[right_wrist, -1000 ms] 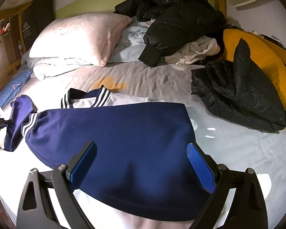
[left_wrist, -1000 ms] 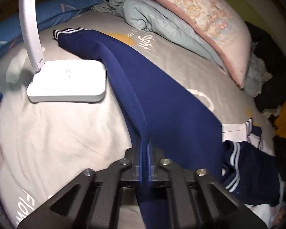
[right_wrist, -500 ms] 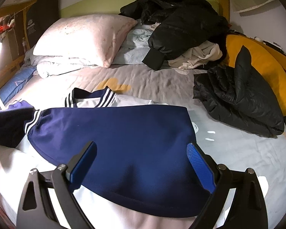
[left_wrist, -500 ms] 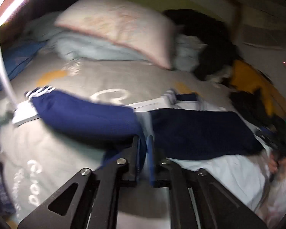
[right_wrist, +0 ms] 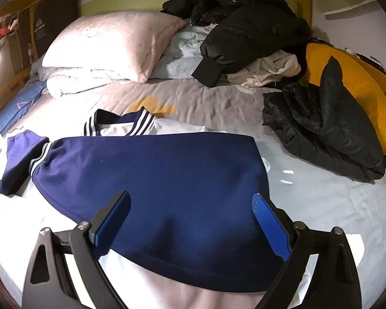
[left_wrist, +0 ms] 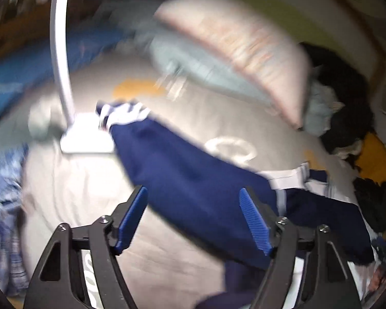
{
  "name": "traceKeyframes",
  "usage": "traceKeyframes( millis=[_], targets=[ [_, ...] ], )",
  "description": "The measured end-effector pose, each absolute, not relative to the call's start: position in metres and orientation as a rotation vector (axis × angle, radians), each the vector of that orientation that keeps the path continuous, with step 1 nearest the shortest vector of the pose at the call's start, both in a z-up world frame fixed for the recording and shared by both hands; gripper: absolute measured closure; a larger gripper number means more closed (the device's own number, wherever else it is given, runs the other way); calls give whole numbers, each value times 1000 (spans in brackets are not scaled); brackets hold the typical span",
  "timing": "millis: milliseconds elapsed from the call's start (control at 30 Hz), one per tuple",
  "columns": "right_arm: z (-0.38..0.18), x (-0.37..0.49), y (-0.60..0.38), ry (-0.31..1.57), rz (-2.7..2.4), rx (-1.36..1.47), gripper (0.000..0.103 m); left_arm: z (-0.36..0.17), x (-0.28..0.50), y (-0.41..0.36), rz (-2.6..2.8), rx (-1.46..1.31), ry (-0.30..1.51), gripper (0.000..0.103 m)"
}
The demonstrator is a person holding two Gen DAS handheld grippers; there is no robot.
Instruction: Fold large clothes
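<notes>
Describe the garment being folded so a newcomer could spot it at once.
Start at the pink pillow at the head of the bed; nearer the camera a navy jacket lies flat on the grey sheet. Only it has white-striped cuffs and collar; the others are black.

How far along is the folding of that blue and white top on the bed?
Partly done. The navy top lies folded over on the bed, its sleeve laid out to one side. The left gripper has just been opening, nothing between its fingers; the right gripper hangs open above. Sleeve and final folds remain.
</notes>
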State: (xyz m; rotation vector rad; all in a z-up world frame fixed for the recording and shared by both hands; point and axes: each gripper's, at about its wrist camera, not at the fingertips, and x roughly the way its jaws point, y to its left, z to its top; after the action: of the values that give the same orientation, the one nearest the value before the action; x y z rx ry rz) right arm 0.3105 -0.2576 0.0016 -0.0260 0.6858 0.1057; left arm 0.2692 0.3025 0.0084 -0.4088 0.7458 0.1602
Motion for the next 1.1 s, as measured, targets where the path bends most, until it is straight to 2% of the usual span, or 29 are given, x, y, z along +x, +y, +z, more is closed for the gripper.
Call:
traceKeyframes(
  millis=[167,300,333,367,400,700,900,1100],
  targets=[
    [0,309,-251,683,111,-63,8,-39,295,329,253,-493,841,35],
    [-3,312,-251,694,117,-62,8,-58,302,333,290,-483,857,35],
    [-3,313,-251,697,115,-62,8,-57,302,330,286,-460,846,48],
    [-4,314,-252,699,113,-61,8,-54,301,324,254,-433,829,68],
    [-5,314,-252,700,112,-59,8,-51,301,322,229,-410,820,98],
    [3,310,-255,678,90,-50,8,61,236,209,36,-140,452,99],
    [5,305,-250,685,90,-55,8,30,204,95,-210,-25,549,99],
    [8,298,-245,672,108,-70,8,1,196,31,-343,7,646,99]
  ],
)
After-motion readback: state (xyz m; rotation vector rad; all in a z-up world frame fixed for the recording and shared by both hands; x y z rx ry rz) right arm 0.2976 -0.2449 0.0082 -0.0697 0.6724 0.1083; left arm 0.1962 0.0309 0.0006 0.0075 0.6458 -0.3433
